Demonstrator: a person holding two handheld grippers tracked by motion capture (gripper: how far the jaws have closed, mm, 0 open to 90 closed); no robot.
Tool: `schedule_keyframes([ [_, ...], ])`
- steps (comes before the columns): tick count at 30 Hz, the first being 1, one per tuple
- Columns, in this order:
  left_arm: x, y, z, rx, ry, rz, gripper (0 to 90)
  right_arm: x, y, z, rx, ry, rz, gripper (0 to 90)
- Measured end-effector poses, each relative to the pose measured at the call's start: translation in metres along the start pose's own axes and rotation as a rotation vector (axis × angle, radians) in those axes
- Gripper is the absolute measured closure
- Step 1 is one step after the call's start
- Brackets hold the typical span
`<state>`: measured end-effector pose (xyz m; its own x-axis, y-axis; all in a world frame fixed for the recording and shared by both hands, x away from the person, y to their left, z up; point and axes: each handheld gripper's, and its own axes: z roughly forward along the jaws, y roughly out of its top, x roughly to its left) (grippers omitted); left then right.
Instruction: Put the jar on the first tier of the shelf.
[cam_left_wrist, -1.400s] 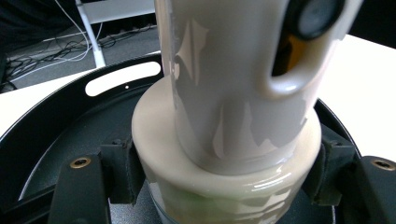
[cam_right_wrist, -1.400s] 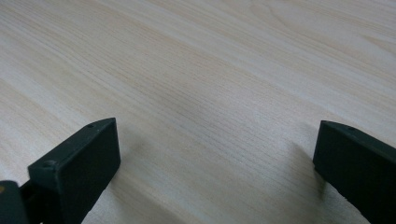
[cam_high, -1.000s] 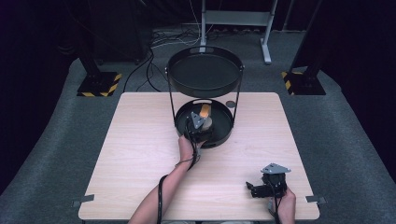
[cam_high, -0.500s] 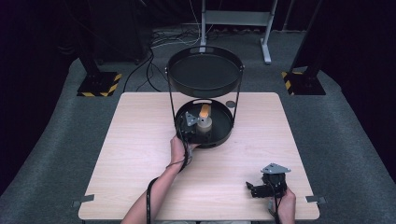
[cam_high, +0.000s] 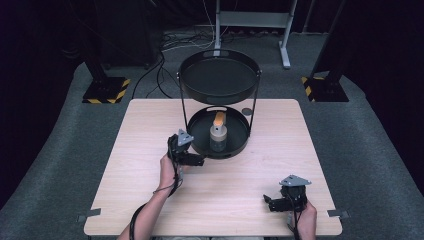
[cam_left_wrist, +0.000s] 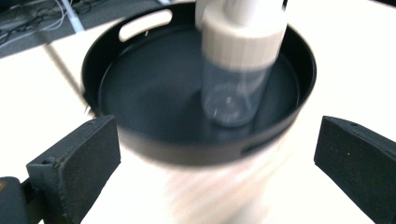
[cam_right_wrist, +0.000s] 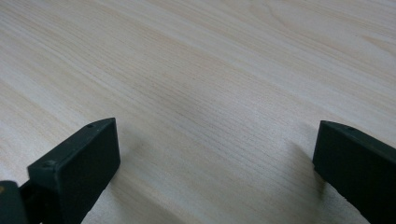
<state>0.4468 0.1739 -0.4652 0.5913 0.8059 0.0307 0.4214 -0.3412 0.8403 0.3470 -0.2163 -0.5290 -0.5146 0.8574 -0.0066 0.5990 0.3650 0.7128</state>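
Note:
A clear bottle (cam_high: 218, 136) with a beige collar and an orange top stands upright in the lower black tray (cam_high: 241, 145) of a two-tier stand. My left gripper (cam_high: 199, 160) hovers just outside that tray's front-left rim, and its jaws have just been opening. They now stand open with nothing between them. In the left gripper view the bottle (cam_left_wrist: 236, 70) rises inside the tray (cam_left_wrist: 187, 150), beyond the open left gripper (cam_left_wrist: 217, 172). My right gripper (cam_high: 268, 202) rests open at the table's front right, and in its own view the right gripper (cam_right_wrist: 215, 172) frames bare wood.
The upper tray (cam_high: 218, 80) sits on thin black rods above the lower one, overhanging the bottle. A small dark disc (cam_high: 247, 111) lies on the table behind the stand. Bare wooden table (cam_high: 140, 130) spreads left and front.
The left gripper let go of the bottle, opened, and drew back out of the lower tray toward the front left. The bottle stays standing in the tray. The right gripper has not moved.

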Motion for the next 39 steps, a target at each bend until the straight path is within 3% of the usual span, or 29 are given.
schedule_keyframes([
  [14, 0.025, -0.064, -0.056, 0.026, 0.088, -0.066, 0.0, 0.000, 0.000, 0.000, 0.000, 0.000, 0.000, 0.1],
  [17, 0.032, -0.079, -0.068, 0.055, 0.119, -0.073, 0.0, 0.000, 0.000, 0.000, 0.000, 0.000, 0.000, 0.1],
  [23, 0.049, -0.113, -0.092, 0.100, 0.156, -0.156, 0.0, 0.000, 0.000, 0.000, 0.000, 0.000, -0.001, 0.1],
  [26, 0.052, -0.127, -0.098, 0.145, 0.168, -0.171, 0.0, 0.000, 0.000, 0.000, 0.000, 0.001, 0.000, 0.1],
  [30, 0.054, -0.139, -0.103, 0.196, 0.163, -0.185, 0.0, 0.000, 0.000, 0.000, 0.000, 0.001, 0.000, 0.1],
  [34, 0.056, -0.147, -0.106, 0.205, 0.162, -0.208, 0.0, 0.000, 0.000, 0.000, 0.000, 0.002, 0.000, 0.1],
  [39, 0.054, -0.149, -0.108, 0.208, 0.177, -0.202, 0.0, 0.000, 0.000, 0.000, 0.000, 0.002, 0.000, 0.1],
])
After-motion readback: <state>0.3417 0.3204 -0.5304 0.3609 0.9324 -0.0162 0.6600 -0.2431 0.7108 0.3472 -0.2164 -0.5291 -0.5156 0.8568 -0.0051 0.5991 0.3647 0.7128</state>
